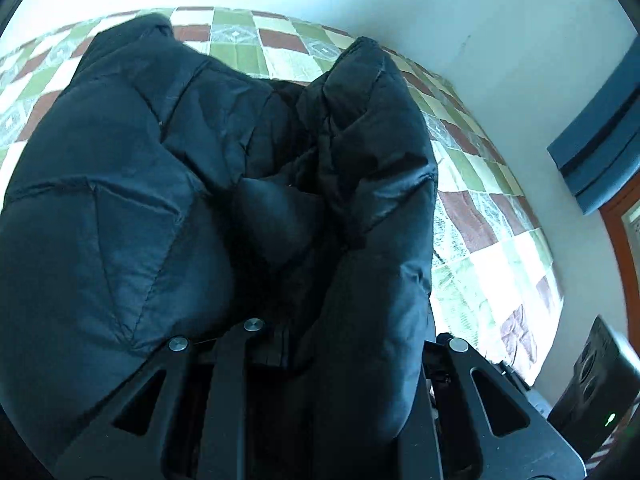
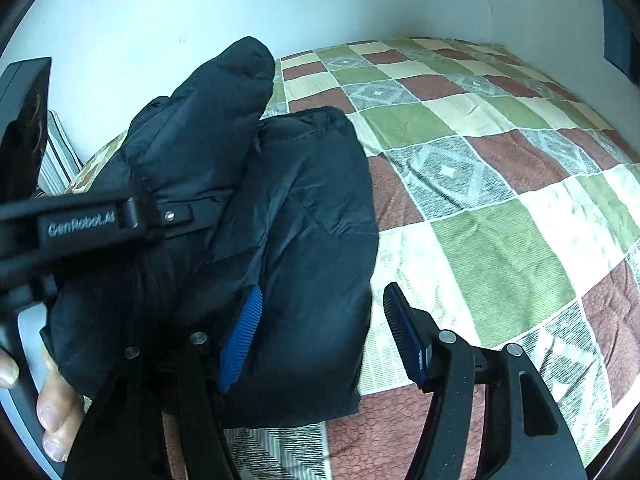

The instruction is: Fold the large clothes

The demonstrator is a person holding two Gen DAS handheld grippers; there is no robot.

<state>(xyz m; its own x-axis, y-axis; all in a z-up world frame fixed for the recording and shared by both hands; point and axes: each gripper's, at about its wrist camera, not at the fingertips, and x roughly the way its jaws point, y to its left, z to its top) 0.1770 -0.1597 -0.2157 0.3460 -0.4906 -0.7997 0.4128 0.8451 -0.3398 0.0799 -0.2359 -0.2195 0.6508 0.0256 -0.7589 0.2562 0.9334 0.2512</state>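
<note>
A large dark navy padded jacket (image 2: 304,248) lies bunched on a bed with a checked quilt (image 2: 500,184). In the left wrist view the jacket (image 1: 200,184) fills most of the frame and drapes over my left gripper (image 1: 304,344), whose fingertips are buried in the fabric. The left gripper also shows in the right wrist view (image 2: 168,216), gripping a fold of the jacket from the left. My right gripper (image 2: 320,332) is open, its blue-padded fingers (image 2: 242,336) spread over the jacket's near right edge, holding nothing.
White walls rise behind the bed. A black speaker (image 1: 600,384) stands at the right, and a blue curtain (image 1: 600,136) hangs beside an orange frame. A striped cushion (image 2: 60,152) lies by the wall. A hand (image 2: 52,404) holds the left gripper.
</note>
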